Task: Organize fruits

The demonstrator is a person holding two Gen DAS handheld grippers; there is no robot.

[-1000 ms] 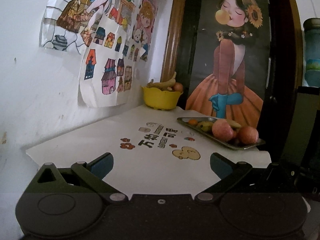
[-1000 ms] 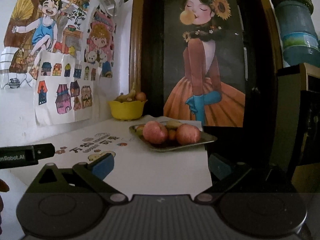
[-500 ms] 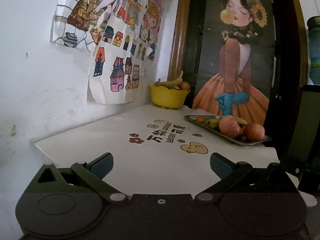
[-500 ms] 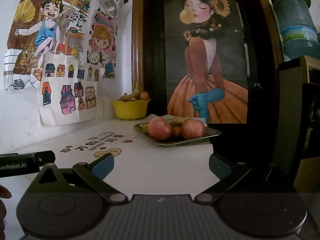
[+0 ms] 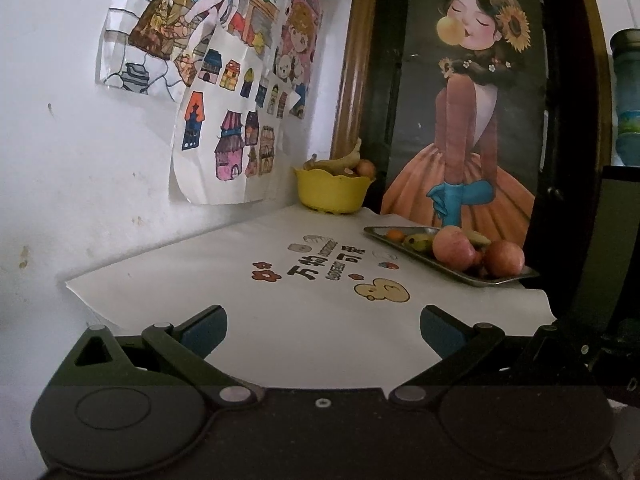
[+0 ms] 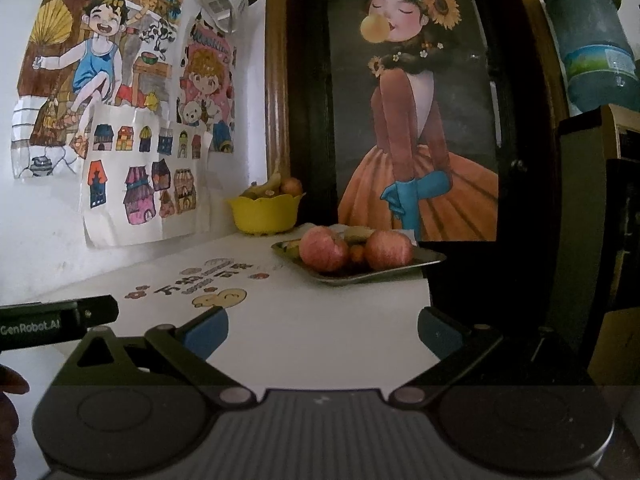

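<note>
A metal tray on the white table's right side holds two red apples, a small orange fruit and yellow-green fruit. A yellow bowl at the back holds a banana and a round fruit. My left gripper is open and empty over the table's near edge. In the right wrist view the tray, the apples and the bowl show ahead. My right gripper is open and empty, short of the tray.
The table cover has printed characters and cartoon stickers. Drawings hang on the left wall. A framed girl poster stands behind the tray. A blue water jug sits on a dark cabinet at right. The left gripper's body shows at left.
Both grippers have drifted slightly and the view has shifted a little. The fruit, tray and bowl have not moved. Both grippers stay open.
</note>
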